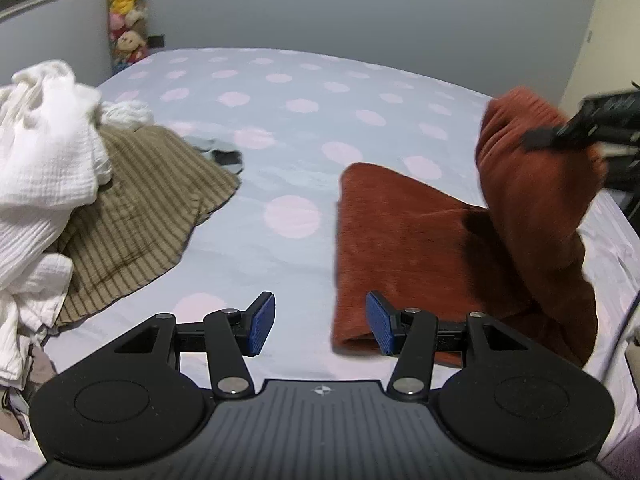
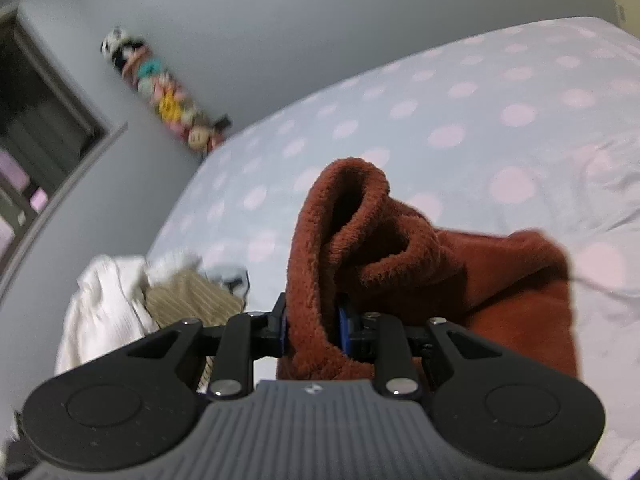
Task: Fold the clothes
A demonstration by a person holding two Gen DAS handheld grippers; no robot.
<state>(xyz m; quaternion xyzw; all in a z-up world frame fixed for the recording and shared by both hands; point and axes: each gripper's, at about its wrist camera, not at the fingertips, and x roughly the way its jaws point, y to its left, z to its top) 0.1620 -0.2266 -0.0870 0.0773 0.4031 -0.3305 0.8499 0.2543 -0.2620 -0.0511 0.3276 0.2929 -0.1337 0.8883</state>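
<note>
Rust fleece garment (image 2: 360, 248): bunched and lifted at one end between the pads of the right gripper, the rest trailing down onto the bed; in the left wrist view its flat part (image 1: 404, 248) lies on the sheet at the right, with the raised fold above it.
Right gripper (image 2: 311, 330): jaws pinched on a thick fold of the fleece, blue pads pressing the fabric from both sides; in the left wrist view it (image 1: 540, 140) shows blurred at the far right, against the lifted cloth.
Left gripper (image 1: 320, 322): jaws spread with nothing between them, held above the bed; its right pad lies over the near edge of the fleece, contact not clear.
Bed sheet (image 1: 292, 160): pale blue with pink dots, bare between the two cloth groups.
Tan striped garment (image 1: 152, 208): spread loosely on the sheet at the left.
White crinkled cloth (image 1: 44, 152): heaped over the tan piece's left side.
Small grey and dark item (image 1: 224, 156): just beyond the tan garment's far edge; too small to identify.
Plush toys (image 1: 126, 12): stacked in a column in the wall corner behind the bed.
</note>
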